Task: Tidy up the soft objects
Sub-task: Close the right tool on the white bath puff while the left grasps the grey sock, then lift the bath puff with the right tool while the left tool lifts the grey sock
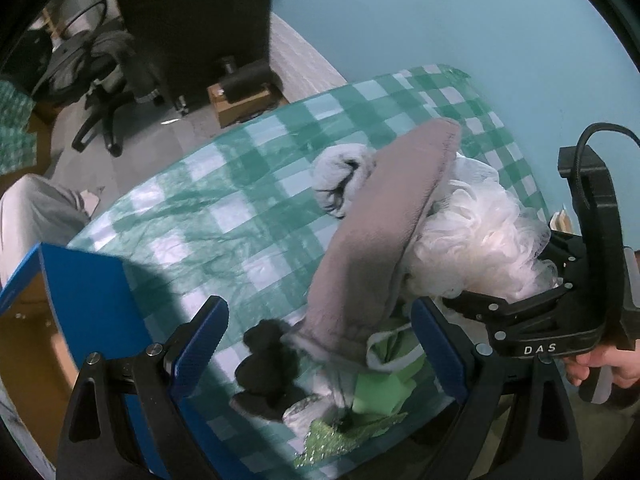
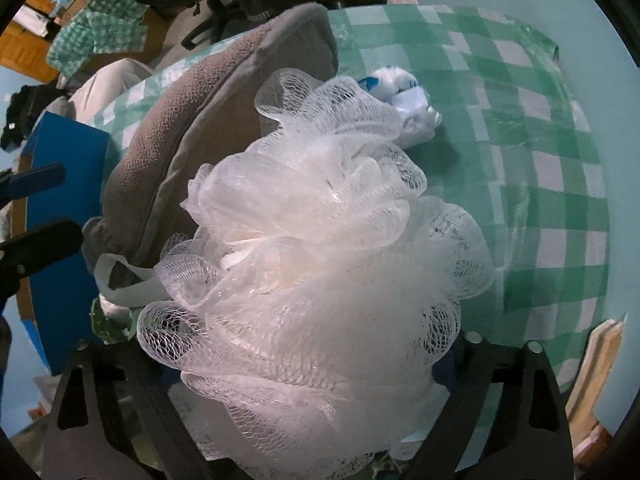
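Observation:
A white mesh bath pouf [image 2: 320, 264] fills the right wrist view, between my right gripper's [image 2: 316, 392] jaws; it also shows in the left wrist view [image 1: 480, 236]. A grey fleece cloth [image 1: 384, 240] leans against it, also seen in the right wrist view [image 2: 192, 148]. My left gripper [image 1: 320, 344] is open, its blue fingers [image 1: 200, 344] either side of the cloth's lower end, a black sock [image 1: 268, 364] and green fabric [image 1: 380, 384]. A grey-white rolled sock [image 1: 340, 176] lies behind.
The green-checked tablecloth [image 1: 224, 208] covers the table. A blue box [image 1: 84, 292] stands at the left edge. A crumpled white-blue plastic bag [image 2: 404, 100] lies beyond the pouf. An office chair [image 1: 104, 92] stands on the floor past the table.

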Action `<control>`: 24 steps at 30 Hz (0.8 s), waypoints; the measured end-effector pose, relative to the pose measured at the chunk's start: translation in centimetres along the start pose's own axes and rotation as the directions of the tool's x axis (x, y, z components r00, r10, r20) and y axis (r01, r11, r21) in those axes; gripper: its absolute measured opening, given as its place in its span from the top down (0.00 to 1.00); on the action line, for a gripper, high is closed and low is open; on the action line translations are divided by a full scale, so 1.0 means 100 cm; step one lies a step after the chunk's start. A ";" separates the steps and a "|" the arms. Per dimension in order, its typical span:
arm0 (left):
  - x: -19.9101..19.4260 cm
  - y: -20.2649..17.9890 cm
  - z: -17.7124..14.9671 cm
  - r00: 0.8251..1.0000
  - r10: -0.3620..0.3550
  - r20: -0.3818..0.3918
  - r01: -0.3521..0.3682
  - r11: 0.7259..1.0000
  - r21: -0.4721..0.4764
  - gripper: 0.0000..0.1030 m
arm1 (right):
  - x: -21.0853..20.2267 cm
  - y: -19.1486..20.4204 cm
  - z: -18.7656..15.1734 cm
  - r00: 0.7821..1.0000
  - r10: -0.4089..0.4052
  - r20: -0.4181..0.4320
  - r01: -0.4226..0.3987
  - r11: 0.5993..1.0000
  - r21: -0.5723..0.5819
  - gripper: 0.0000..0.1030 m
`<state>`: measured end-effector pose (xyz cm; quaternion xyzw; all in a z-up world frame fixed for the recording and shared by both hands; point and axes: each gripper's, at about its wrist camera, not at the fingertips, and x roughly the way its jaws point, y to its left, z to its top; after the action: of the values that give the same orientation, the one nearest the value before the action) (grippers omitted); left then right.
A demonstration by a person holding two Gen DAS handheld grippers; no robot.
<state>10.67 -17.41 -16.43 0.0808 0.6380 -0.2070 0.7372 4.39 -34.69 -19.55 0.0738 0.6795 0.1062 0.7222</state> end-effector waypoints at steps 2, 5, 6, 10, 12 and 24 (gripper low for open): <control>0.007 -0.005 0.004 1.000 0.012 -0.014 -0.011 1.000 0.018 0.09 | -0.002 -0.005 -0.002 1.000 0.023 -0.006 -0.023 1.000 0.006 0.20; 0.022 -0.012 0.009 0.999 0.004 -0.047 -0.002 0.999 0.032 0.09 | -0.006 -0.010 -0.006 0.999 0.043 -0.001 -0.043 0.999 0.000 0.29; 0.025 -0.013 0.010 0.998 0.003 -0.057 -0.001 0.999 0.035 0.09 | -0.007 -0.009 -0.007 0.999 0.047 -0.001 -0.047 0.999 -0.005 0.31; 0.040 -0.023 0.015 0.996 0.002 -0.088 0.003 0.998 0.059 0.09 | -0.012 -0.008 -0.010 0.999 0.049 0.008 -0.048 0.998 -0.036 0.40; 0.047 -0.025 0.016 0.995 0.005 -0.103 0.002 0.998 0.066 0.09 | -0.014 -0.006 -0.012 0.999 0.049 0.014 -0.048 0.998 -0.047 0.44; 0.061 -0.033 0.017 0.992 -0.010 -0.126 0.020 0.997 0.081 0.69 | -0.045 -0.033 -0.035 0.999 0.025 0.044 -0.024 0.999 -0.022 0.49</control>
<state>11.50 -22.25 -21.63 0.1189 0.6745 -0.2332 0.6903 0.85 -39.11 -16.24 0.0767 0.6613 0.1210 0.7363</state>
